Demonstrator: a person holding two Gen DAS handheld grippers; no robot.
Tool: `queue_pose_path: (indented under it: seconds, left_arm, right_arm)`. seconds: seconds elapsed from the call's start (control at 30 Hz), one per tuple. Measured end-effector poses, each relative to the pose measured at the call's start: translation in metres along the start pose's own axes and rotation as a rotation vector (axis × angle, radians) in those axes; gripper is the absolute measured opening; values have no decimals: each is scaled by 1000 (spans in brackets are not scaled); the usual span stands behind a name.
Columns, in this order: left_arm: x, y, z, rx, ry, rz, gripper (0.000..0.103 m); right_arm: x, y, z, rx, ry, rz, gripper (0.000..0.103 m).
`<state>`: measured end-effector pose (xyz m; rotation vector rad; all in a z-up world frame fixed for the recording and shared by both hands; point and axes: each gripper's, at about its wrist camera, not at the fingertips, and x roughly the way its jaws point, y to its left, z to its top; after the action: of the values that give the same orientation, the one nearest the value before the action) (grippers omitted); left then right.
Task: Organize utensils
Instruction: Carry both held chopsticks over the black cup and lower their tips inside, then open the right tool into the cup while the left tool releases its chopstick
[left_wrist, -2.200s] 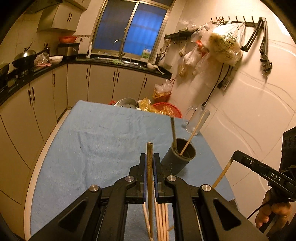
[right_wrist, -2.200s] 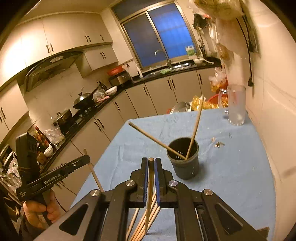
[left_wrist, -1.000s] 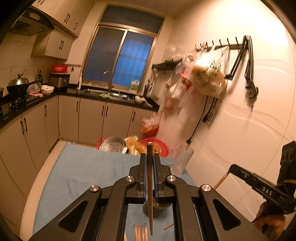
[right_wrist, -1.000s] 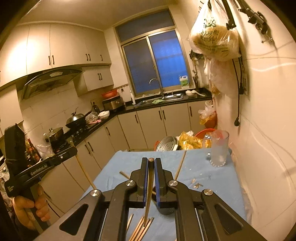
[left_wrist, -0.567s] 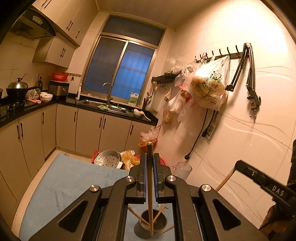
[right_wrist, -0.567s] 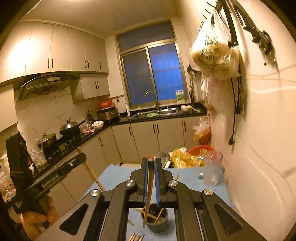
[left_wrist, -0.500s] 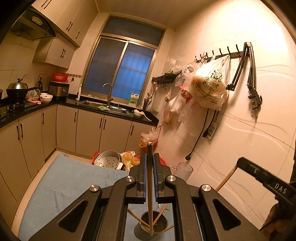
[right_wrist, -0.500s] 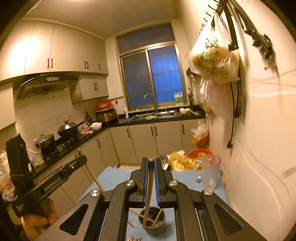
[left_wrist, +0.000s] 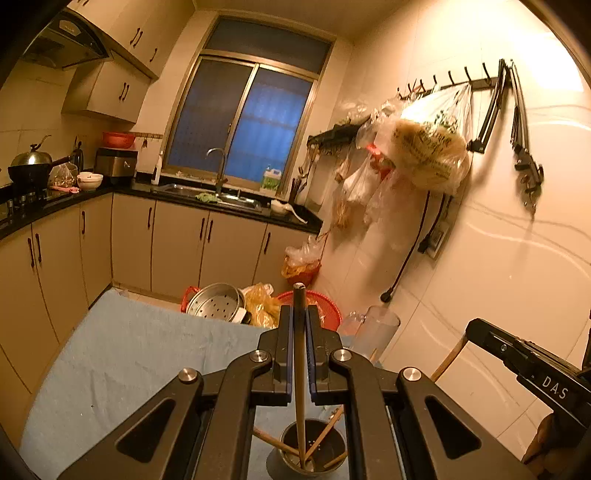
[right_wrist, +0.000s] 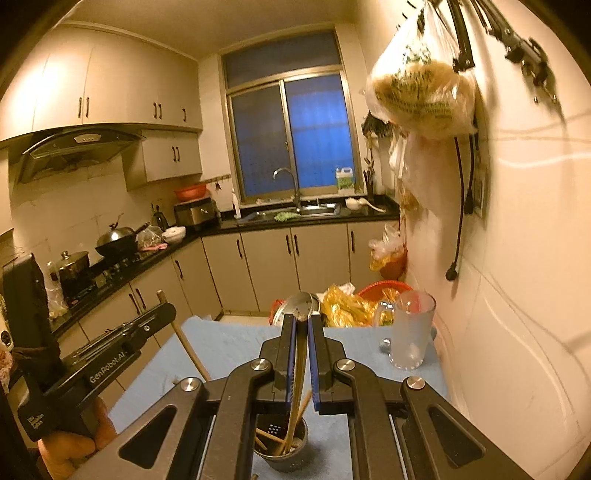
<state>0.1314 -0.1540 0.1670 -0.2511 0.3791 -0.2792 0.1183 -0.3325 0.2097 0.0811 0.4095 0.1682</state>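
Left tongs (left_wrist: 300, 354): I clamp an upright brown wooden chopstick (left_wrist: 299, 369).
Holder: dark round perforated cup (left_wrist: 314, 448), directly beneath its tip.
Right tongs (right_wrist: 300, 354): pinching another stick.

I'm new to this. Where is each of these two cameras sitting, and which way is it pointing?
Left wrist view: sits on the left tongs, looking along them and down into the utensil cup; the right tongs and a bit of the right hand show at its right edge.
Right wrist view: sits on the right tongs, also above the cup; the left tongs and left hand show at its left.
Shared: each pair of tongs is shut on a chopstick over the cup, with the window ahead.
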Motion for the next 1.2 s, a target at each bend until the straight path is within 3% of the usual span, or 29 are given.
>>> queue_pose_path:
  seconds: [0.47,0.97,1.0,1.03,1.07,1.13,1.2]
  left_arm:
    - [17,6,-31,15,86,40,7]
    - [23,6,-51,34,149,75,9]
    - [21,6,-50,38,143,81,10]
    - [18,6,-49,42,134,85,18]
    - [15,6,-48,44,128,86,34]
    - [4,6,-46,42,106,89,56]
    - [-13,8,-44,31,69,101,61]
  right_arm:
    - [30,-2,-36,-6,91,-3,7]
    - [37,-6,-51,21,126,-6,11]
    - [36,-6,-51,25,125,-5,11]
    - [35,-8,-51,34,121,-6,11]
    - [33,-9,-51,40,118,-10,11]
    - [26,-10,-50,50,103,-28,18]
    - [16,-11,-48,60,88,-42,24]
